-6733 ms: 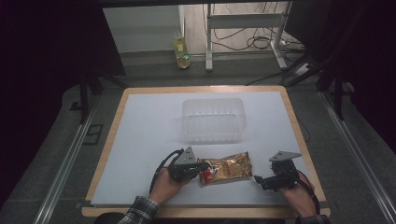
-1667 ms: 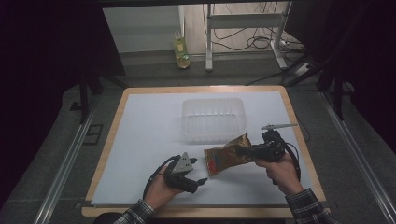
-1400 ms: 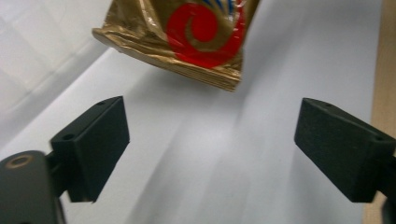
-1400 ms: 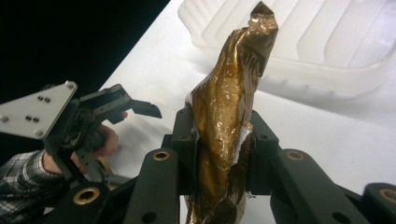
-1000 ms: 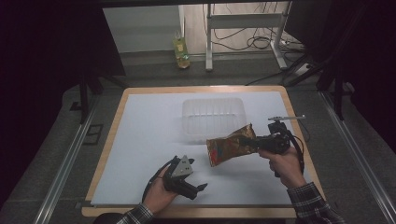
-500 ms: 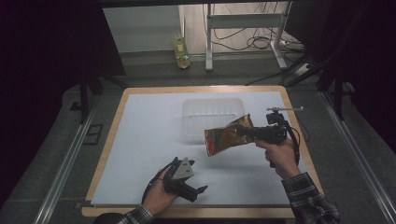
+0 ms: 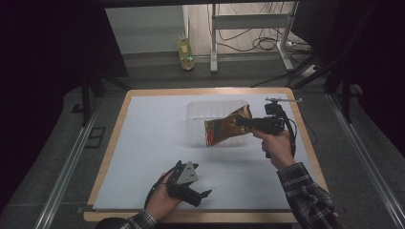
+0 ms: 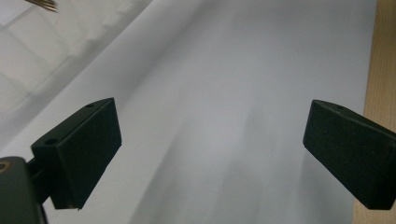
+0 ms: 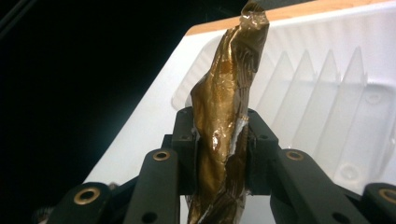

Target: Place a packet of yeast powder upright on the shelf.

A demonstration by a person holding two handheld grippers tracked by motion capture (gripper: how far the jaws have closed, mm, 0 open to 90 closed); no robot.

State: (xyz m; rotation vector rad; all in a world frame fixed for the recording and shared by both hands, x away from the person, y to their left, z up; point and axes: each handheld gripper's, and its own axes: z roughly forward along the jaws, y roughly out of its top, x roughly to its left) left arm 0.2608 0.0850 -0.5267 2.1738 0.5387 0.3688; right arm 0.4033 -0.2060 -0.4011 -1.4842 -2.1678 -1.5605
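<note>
A crinkled gold and red snack bag (image 7: 225, 128) hangs in the air over the near edge of a clear plastic tray (image 7: 203, 114). My right gripper (image 7: 244, 122) is shut on the bag's right end and points left. In the right gripper view the gold bag (image 9: 224, 121) stands pinched between the two black jaws, with the ribbed tray (image 9: 336, 107) behind it. My left gripper (image 7: 199, 196) rests low at the table's front, held in a hand. Its jaws are wide apart in the left gripper view (image 8: 210, 154), with bare white surface between them.
A white sheet (image 7: 157, 138) covers the wooden table (image 7: 114, 143). The table's right wooden edge (image 8: 385, 56) lies beyond the left gripper. A green bottle (image 7: 185, 49) stands on the floor behind the table, beside metal stand legs and cables.
My right gripper has carried the bag up and away from me, from the sheet's near middle to over the tray's edge. The left hand has stayed put.
</note>
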